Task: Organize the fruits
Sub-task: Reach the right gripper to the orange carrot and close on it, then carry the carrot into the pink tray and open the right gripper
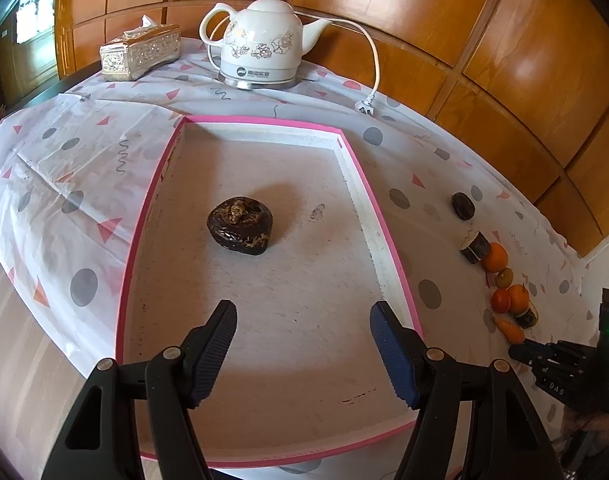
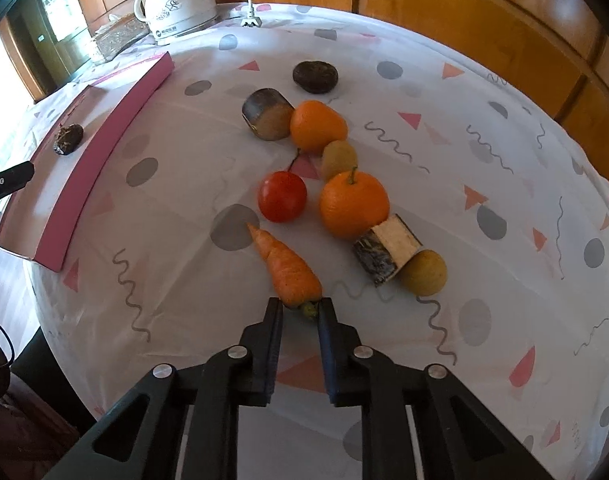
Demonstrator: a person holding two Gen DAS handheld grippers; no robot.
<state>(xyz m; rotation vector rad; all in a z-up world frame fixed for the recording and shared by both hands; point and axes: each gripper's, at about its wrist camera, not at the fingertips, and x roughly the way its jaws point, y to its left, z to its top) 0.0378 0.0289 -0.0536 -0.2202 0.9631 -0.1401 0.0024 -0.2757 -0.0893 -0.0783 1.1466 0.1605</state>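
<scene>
My right gripper (image 2: 300,306) is shut on the thick stem end of a small carrot (image 2: 288,264) lying on the tablecloth. Beyond the carrot lie a red fruit (image 2: 282,196), two oranges (image 2: 352,204) (image 2: 318,124), a kiwi (image 2: 338,158), a yellowish fruit (image 2: 422,272), a dark wrinkled fruit (image 2: 315,76) and two cut log-like pieces (image 2: 386,250) (image 2: 266,118). My left gripper (image 1: 302,312) hangs open over the pink-rimmed tray (image 1: 264,120), which holds one dark wrinkled fruit (image 1: 240,226). In the left wrist view the carrot (image 1: 510,330) and fruit row sit at the right.
A white kettle (image 1: 260,52) with its cord and plug (image 1: 364,106), and a gold tissue box (image 1: 140,56), stand at the table's far side against a wooden wall. The patterned tablecloth covers a round table that drops off near my grippers.
</scene>
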